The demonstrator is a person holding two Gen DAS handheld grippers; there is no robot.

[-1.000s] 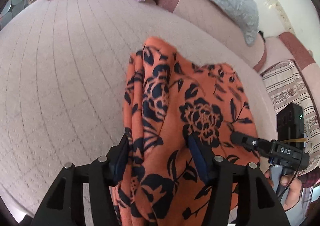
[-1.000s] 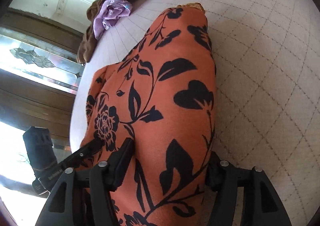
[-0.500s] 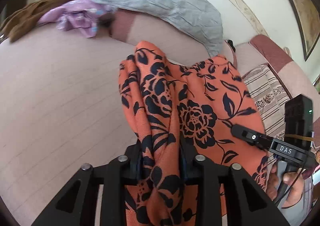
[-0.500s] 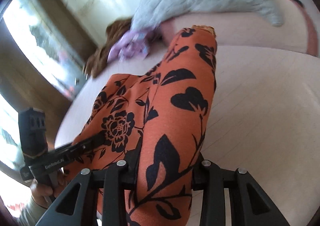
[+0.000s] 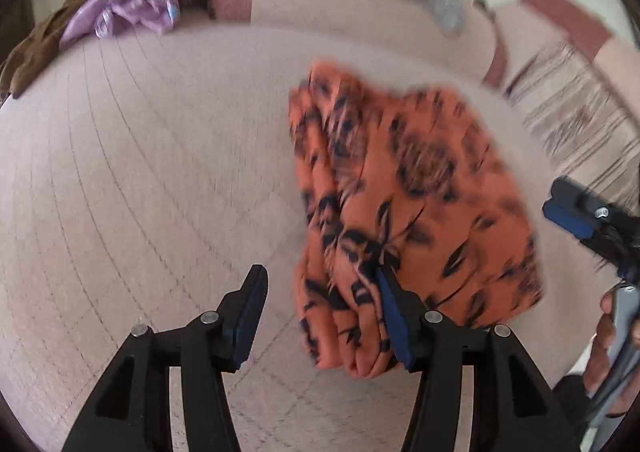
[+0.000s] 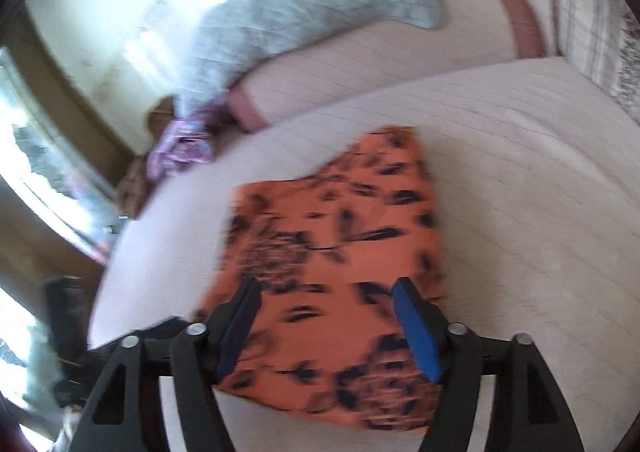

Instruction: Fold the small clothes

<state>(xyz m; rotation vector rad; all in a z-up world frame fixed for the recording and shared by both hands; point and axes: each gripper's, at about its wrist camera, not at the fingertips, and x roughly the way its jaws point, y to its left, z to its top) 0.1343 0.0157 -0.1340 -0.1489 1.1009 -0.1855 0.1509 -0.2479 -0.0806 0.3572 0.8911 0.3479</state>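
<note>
while both jaws are opening, left gripper and right gripper release the soft, light orange floral garment, folded on the quilted bed; best pinched at corners.

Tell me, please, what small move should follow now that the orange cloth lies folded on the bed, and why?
Probably draw both claws clear: the left claw and right claw are opening, gripping nothing, while the orange cloth lies folded on the bed.
</note>
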